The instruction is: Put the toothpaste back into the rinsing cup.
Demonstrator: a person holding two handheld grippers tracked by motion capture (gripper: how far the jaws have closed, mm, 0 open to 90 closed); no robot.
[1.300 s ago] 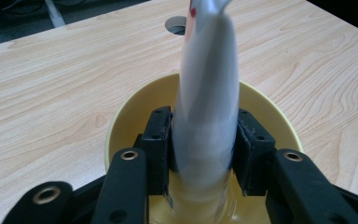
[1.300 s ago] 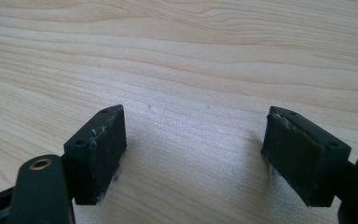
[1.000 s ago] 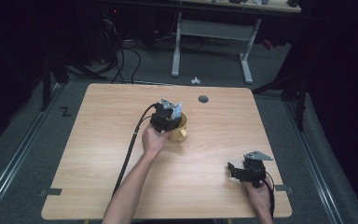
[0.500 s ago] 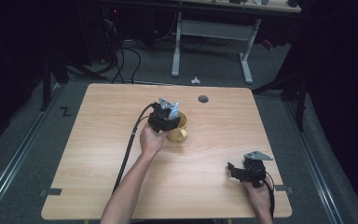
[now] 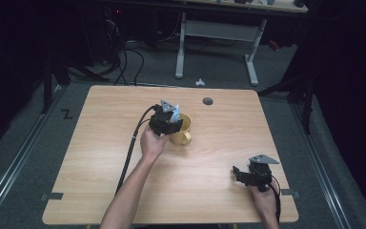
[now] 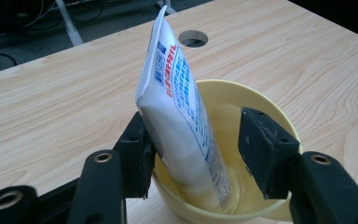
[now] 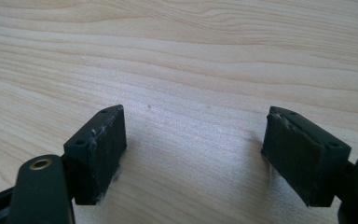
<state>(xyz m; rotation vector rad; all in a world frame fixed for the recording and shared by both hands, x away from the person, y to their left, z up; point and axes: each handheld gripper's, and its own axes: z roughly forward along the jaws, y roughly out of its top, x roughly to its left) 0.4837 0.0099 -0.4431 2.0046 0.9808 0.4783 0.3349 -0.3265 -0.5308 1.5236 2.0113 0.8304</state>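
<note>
From the high view, your left hand-held gripper (image 5: 171, 119) hangs over the yellow mug (image 5: 183, 131) near the middle of the counter (image 5: 100, 152), pointing down into it, and the white tube (image 5: 174, 113) pokes up beside the gripper's grey plate. The mug's handle faces you. Your right hand-held gripper (image 5: 240, 175) rests near the counter's front right corner, well apart from the mug, parked there so it stays out of the left hand's way. A round cable hole (image 5: 208, 101) sits in the counter beyond the mug.

In the left gripper view, the tube (image 6: 182, 121) stands in the mug (image 6: 261, 107), cap end down on the bottom and crimped end up, tilted so that it leans toward the left jaw. Your left hand-held gripper (image 6: 193, 158) has just been opening its jaws: the tube is between them and touches the left pad (image 6: 137, 158), but the right pad (image 6: 261, 154) stands clear of it, so nothing is clamped. The mug's wall, by my judgement, now carries the tube, which is why you can let go.

In the right gripper view, your right hand-held gripper (image 7: 193, 158) holds its jaws wide apart over bare wood (image 7: 191, 56), with nothing between them.
</note>
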